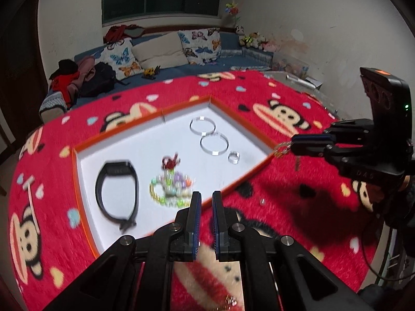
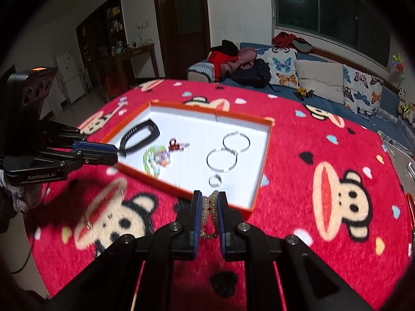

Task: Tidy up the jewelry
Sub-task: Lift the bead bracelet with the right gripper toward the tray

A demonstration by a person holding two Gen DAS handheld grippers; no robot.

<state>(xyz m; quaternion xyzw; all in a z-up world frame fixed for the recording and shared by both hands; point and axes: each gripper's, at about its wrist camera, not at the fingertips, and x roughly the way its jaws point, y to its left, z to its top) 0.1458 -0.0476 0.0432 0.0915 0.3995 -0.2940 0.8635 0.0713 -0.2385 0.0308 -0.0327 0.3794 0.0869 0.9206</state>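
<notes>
Right tongs (image 2: 208, 207): clamped on a pale bead bracelet (image 2: 210, 208), the beads doubled up between the pads; in the left wrist view a loop of it hangs out past the tips, with a small pendant piece dangling below. Left tongs (image 1: 206, 207): together, and I see nothing between them in either view.

Just ahead of the right tongs sits the near edge of the orange-rimmed tray (image 2: 241, 120) with its white floor. Closest inside it is a small silver ring (image 2: 215, 180), then two silver bangles (image 2: 222, 160) touching one another further in. Left of those: a multicoloured bead bracelet (image 2: 155, 161), a small red charm piece (image 2: 173, 145), and a black wristband (image 2: 140, 140) at the far left, close beside the left tongs' tips. The tray rests on a counter covered by a red monkey-print blanket (image 2: 324, 181).

Judgement: the bracelet is not yet in the tray; placing it in the open white area is what is left for this piece.

Risks:
- Grip is on a few round beads only. They could roll between the pads and the strand could slip out onto the blanket, short of the rim.
- The hanging loop or pendant may snag the tray's near wall if carried in too low, shifting the light tray.
- Release above the ring or bangles would tangle the pieces; the empty floor to the right is safer.
- A small loose bead-like speck (image 1: 262, 202) lies on the blanket outside the tray; cannot tell what it is.
</notes>
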